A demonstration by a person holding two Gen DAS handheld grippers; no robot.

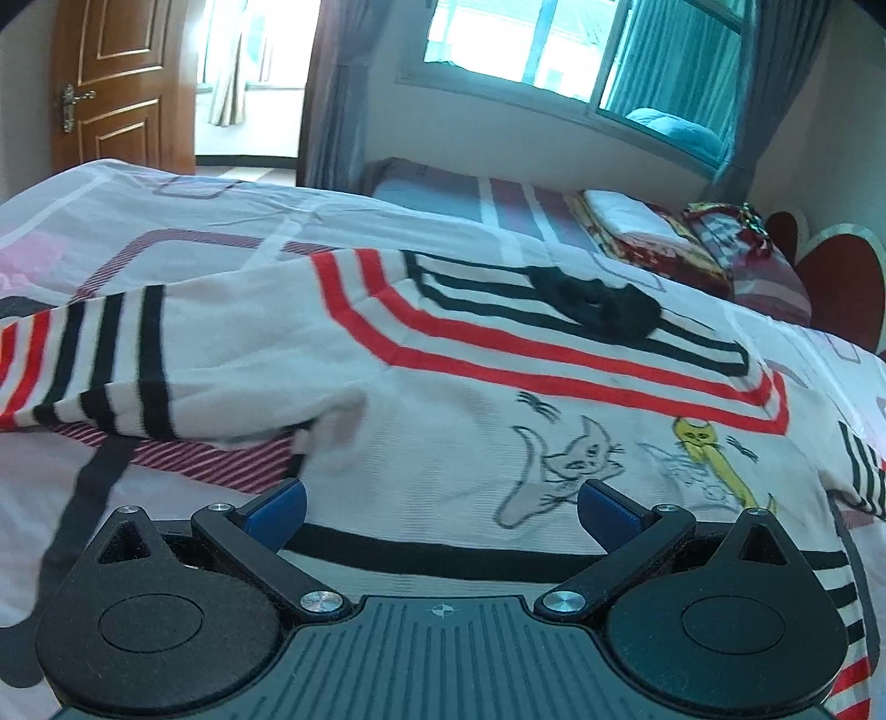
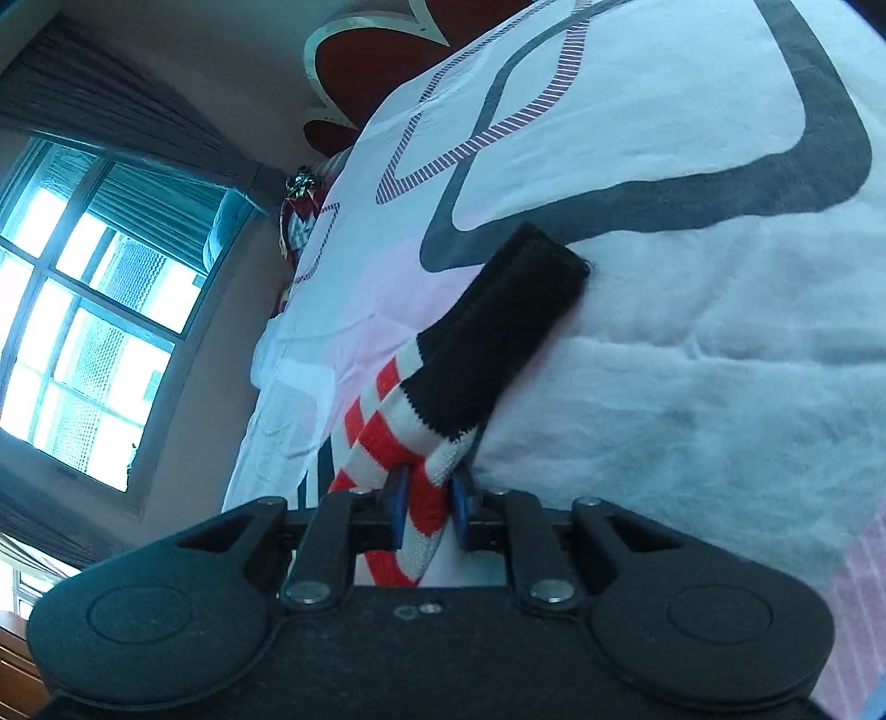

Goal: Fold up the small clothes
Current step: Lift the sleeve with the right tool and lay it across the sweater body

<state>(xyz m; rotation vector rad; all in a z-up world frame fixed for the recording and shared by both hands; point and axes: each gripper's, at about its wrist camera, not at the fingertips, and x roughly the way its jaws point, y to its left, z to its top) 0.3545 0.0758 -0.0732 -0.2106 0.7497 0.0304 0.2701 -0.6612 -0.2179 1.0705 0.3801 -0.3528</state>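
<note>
A small white sweater with red and black stripes, cartoon cats and a black collar lies spread on the bed. Its left sleeve is folded in over the body. My left gripper is open and empty, just above the sweater's black hem band. My right gripper is shut on the other sleeve, striped red and white. The sleeve's black cuff sticks out past the blue fingertips, over the bedsheet.
The bed has a white sheet with grey and pink loop patterns. Folded bedding and a red heart-shaped headboard are at the far right. A window, curtains and a wooden door stand behind.
</note>
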